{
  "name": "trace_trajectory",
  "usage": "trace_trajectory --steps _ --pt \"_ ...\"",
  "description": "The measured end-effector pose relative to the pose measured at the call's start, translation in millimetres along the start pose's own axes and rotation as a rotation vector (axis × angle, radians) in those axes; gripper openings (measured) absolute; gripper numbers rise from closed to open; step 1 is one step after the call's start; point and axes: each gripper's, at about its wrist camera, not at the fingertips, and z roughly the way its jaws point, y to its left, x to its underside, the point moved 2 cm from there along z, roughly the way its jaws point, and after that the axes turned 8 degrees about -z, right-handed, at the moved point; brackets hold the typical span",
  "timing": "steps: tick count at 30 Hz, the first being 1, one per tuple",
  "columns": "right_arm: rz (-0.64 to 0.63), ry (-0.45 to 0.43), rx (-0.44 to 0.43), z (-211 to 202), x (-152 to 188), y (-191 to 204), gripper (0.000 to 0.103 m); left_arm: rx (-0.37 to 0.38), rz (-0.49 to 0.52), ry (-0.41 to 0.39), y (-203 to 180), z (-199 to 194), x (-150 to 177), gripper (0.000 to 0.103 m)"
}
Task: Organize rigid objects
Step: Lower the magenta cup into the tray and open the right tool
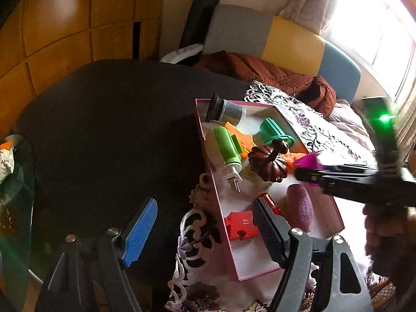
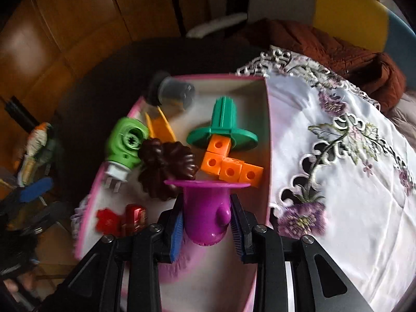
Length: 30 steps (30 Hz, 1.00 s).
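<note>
The right gripper [image 2: 206, 223] clamps a purple flanged piece [image 2: 206, 208], apparently above the pink box [image 2: 267, 135]; left gripper [image 1: 200, 231] gapes empty at nine o'clock.

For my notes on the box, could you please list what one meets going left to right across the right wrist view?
Bird figure → green plug-in device → brown pumpkin → purple piece in the right gripper → orange blocks → embroidered cloth.
</note>
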Motion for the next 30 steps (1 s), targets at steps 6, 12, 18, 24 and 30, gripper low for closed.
trace_trajectory --steps 6,12,18,24,30 --pt "0.045 0.016 0.034 20.5 -5.3 -11.6 0.033 -0.010 0.008 0.002 0.1 3.3 0.8 0.077" --pt "0.027 0.003 0.044 18.4 -6.0 -7.2 0.047 -0.032 0.011 -0.001 -1.6 3.4 0.2 0.077" --pt "-0.002 -0.030 0.057 6.2 2.3 5.2 0.069 -0.063 0.006 -0.023 -1.2 -2.8 -1.0 0.077" --pt "-0.016 -0.077 0.090 -19.4 18.6 15.3 0.080 -0.096 0.015 -0.061 -5.6 -11.4 -0.6 0.077" --pt "0.047 -0.153 0.145 -48.2 36.5 13.4 0.087 -0.102 0.021 -0.118 -14.5 -27.1 -0.7 0.077"
